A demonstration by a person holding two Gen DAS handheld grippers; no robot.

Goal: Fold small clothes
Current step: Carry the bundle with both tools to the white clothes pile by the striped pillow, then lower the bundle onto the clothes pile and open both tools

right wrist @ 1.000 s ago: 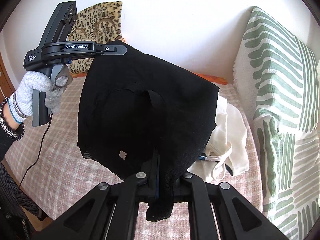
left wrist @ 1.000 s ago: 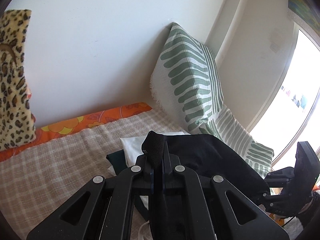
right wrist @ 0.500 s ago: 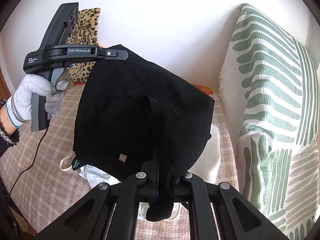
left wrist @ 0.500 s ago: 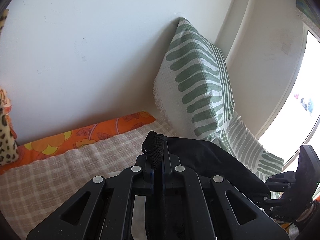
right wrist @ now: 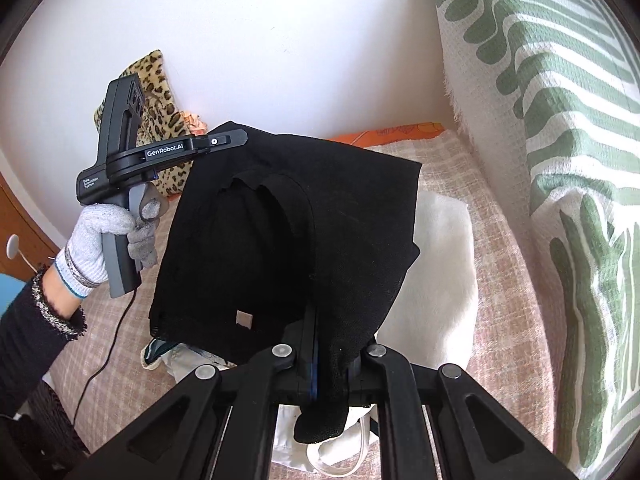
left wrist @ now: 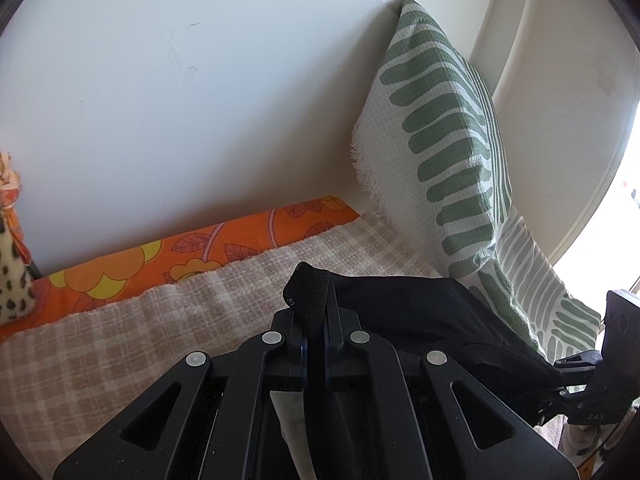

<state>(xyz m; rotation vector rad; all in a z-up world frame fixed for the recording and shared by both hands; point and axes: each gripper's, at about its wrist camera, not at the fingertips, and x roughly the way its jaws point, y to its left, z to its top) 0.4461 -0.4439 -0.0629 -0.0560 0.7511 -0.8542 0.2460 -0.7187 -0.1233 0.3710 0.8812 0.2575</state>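
Note:
A black garment [right wrist: 304, 248] hangs in the air, stretched between both grippers above the bed. My left gripper [left wrist: 314, 312] is shut on one top corner of it; it also shows in the right wrist view [right wrist: 236, 140], held by a gloved hand. My right gripper [right wrist: 328, 364] is shut on the other corner, and it shows in the left wrist view [left wrist: 560, 396] at the far right. The black garment [left wrist: 432, 320] runs taut between them. A small grey tag [right wrist: 244, 319] shows near its lower edge.
White clothes [right wrist: 436, 280] and a teal-trimmed piece [right wrist: 160, 354] lie on the checked beige bedspread [right wrist: 496, 280] under the garment. A green-striped pillow [left wrist: 444, 136] leans at the right. A leopard-print cushion [right wrist: 160, 92] and an orange floral sheet [left wrist: 200, 248] lie by the wall.
Both grippers have swung to the right with the black garment held between them. The leopard cushion has slid out at the left, and the striped pillow is now closer.

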